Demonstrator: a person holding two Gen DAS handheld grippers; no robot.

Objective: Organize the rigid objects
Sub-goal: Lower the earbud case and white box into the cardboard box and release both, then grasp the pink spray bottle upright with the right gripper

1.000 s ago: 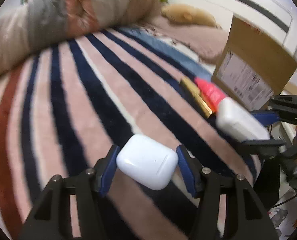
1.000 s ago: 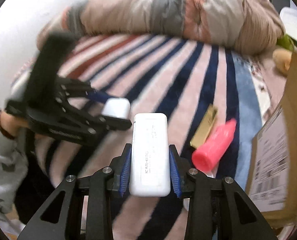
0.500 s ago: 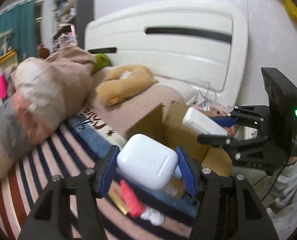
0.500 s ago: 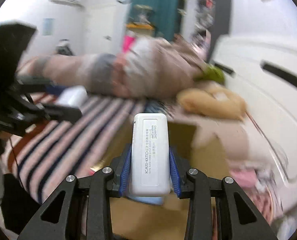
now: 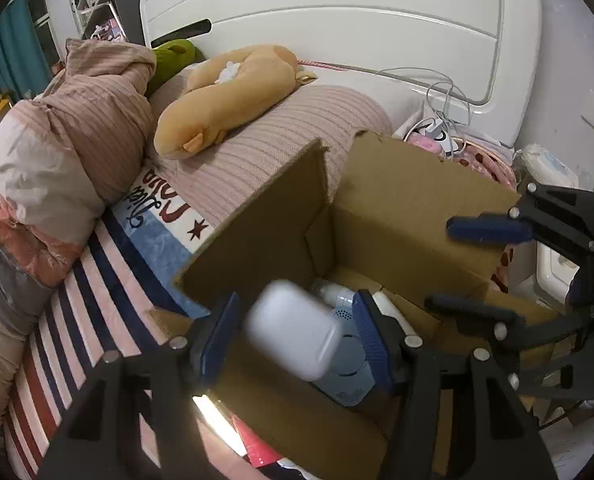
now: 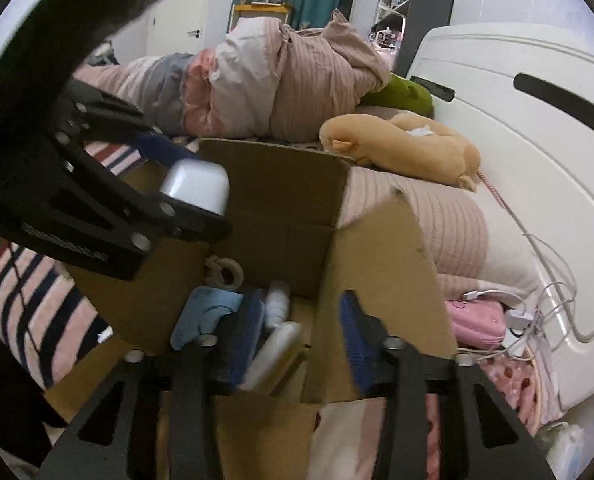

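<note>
Both claws (image 5: 293,340) (image 6: 303,336) released over cardboard box (image 5: 397,204) on striped bedspread (image 5: 97,280).

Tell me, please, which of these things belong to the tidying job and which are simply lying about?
Part of the job:
white earbud case between the left gripper's fingers
white rectangular device, lying in the box
cardboard box
right gripper, empty

Just lying about:
tan plush toy
bundled duvet
charging cable
striped blanket
</note>
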